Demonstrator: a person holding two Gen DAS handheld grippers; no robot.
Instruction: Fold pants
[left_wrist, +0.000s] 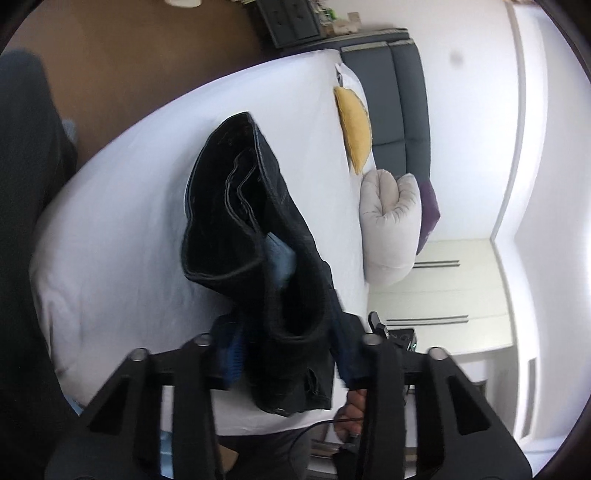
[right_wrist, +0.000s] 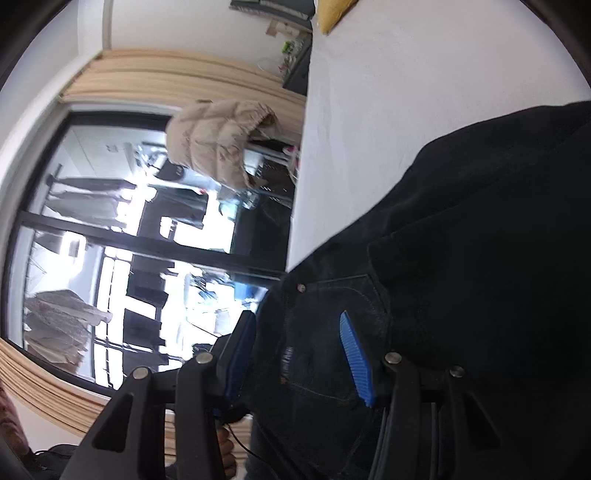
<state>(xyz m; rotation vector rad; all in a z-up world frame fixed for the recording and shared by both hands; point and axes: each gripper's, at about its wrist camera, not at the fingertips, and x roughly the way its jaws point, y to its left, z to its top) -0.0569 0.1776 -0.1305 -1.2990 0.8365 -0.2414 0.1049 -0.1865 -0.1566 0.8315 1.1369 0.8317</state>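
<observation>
Dark, almost black denim pants (left_wrist: 236, 206) lie in a folded bundle on the white bed (left_wrist: 129, 221), one end lifted toward the camera. My left gripper (left_wrist: 288, 354) is shut on that lifted end, thick fabric filling the space between its blue pads (left_wrist: 232, 350). In the right wrist view the pants (right_wrist: 480, 221) fill the lower right, showing a pocket seam and a rivet. My right gripper (right_wrist: 299, 358) is shut on this part, with denim packed between its blue pads (right_wrist: 356, 358). A hand (left_wrist: 352, 410) shows below the pants.
A yellow cushion (left_wrist: 356, 125), a white pillow (left_wrist: 391, 225) and a purple cushion (left_wrist: 428, 210) sit by the grey headboard (left_wrist: 406, 92). A white drawer unit (left_wrist: 443, 288) stands beside the bed. Past the bed edge (right_wrist: 299, 184) are a large window (right_wrist: 110, 221) and a beige puffy jacket (right_wrist: 218, 140).
</observation>
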